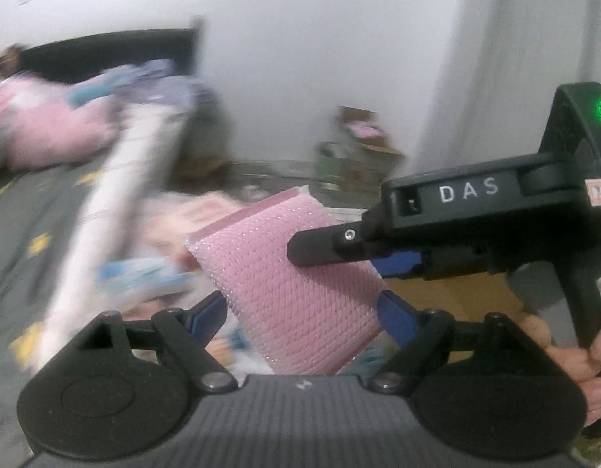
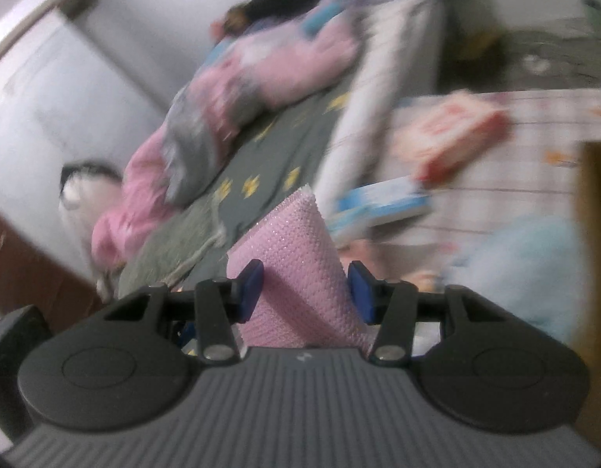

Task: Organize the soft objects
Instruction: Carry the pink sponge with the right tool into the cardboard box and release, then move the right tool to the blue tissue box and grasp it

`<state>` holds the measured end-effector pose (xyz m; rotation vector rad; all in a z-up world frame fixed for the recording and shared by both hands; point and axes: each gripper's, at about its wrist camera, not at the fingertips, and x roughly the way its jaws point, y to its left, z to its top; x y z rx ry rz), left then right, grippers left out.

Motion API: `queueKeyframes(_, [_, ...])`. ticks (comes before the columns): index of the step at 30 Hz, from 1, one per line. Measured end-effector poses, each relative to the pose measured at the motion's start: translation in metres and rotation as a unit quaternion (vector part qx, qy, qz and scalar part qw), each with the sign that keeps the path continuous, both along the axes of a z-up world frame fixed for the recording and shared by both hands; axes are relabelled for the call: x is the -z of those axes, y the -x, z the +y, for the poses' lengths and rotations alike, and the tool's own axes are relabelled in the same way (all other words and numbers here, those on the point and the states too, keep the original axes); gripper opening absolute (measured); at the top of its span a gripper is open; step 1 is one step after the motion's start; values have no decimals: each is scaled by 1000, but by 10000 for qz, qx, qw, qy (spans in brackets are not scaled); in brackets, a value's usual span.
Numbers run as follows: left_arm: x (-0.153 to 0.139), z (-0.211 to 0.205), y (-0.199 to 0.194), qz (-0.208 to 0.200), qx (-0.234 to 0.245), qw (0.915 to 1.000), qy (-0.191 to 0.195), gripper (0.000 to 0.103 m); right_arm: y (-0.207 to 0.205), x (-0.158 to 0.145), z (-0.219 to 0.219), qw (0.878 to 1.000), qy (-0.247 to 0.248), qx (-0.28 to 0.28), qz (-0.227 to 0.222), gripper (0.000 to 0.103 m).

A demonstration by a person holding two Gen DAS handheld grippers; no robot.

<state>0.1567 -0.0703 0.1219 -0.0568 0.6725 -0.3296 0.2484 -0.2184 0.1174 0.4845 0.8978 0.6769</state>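
Note:
A pink soft pack [image 1: 296, 284] with a woven, glittery texture is off the bed, and both grippers have hold of it. In the left wrist view my left gripper [image 1: 302, 308] has its blue pads against the pack's two long sides, jaws wide. The right gripper's black finger [image 1: 320, 247] reaches in from the right and lies over the pack's top face. In the right wrist view the same pink pack [image 2: 296, 273] stands between the blue pads of my right gripper [image 2: 306, 290], which press on its narrower sides. The pack stays sharp while everything behind it is blurred.
A grey bed sheet [image 2: 269, 163] with yellow stars carries pink bedding [image 2: 300, 66] and a long white roll [image 2: 362, 117]. A blue-and-white pack [image 2: 382, 202], a red-and-white pack [image 2: 452, 136], a pale blue soft thing [image 2: 522, 269] and a cardboard box [image 1: 448, 296] lie near. A hand [image 1: 573, 362] grips the right tool.

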Motion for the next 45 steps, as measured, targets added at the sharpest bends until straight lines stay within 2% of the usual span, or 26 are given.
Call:
queueKeyframes(5, [16,-81,-37,296,829,9961,-89,84,15,21,-107,9957,-36,911,182,47])
queueKeyframes(9, [36,-129,-70,512,1294,9898,-289,85,10,48,-171,9876,-191,1474,512,47])
queueKeyframes(13, [59,-158,-100,657,1392,9865,-550,87,-5,86,-212,9774,-460,1852,907,47])
queueKeyframes(17, [76,-171,-127,548,1277,9862,-903,95,-36,123,-224,9695,-699,2042,1163,47])
queueKeyframes(19, [82,-175,-133,526,1240,9846,-1117,95,-50,143,-230,9652,-718,2178,1254,47])
queueKeyframes(21, [87,-172,-140,623,1146,9842,-1195,95,-63,162,-229,9604,-755,2271,1425,47])
queueKeyframes(24, [85,-158,-143,725,1085,9864,-997,95,-75,185,-234,9518,-796,2444,1672,47])
queueKeyframes(27, [82,-145,-143,687,1063,9880,-887,95,-71,193,-240,9485,-756,2544,1727,47])
queueKeyframes(33, [63,-117,-126,502,964,9919,-656,96,-64,195,-243,9477,-179,2659,1756,47])
queueKeyframes(36, [57,-98,-113,427,886,9939,-505,98,-76,198,-235,9460,322,2708,1752,47])
queueKeyframes(38, [58,-83,-104,325,832,9951,-425,98,-88,202,-229,9441,504,2701,1822,44])
queueKeyframes(41, [63,-63,-92,272,674,9960,-512,98,-110,219,-215,9432,736,2519,2039,36])
queueKeyframes(45, [70,-37,-77,367,559,9967,-459,98,-133,236,-192,9456,860,2289,2147,27])
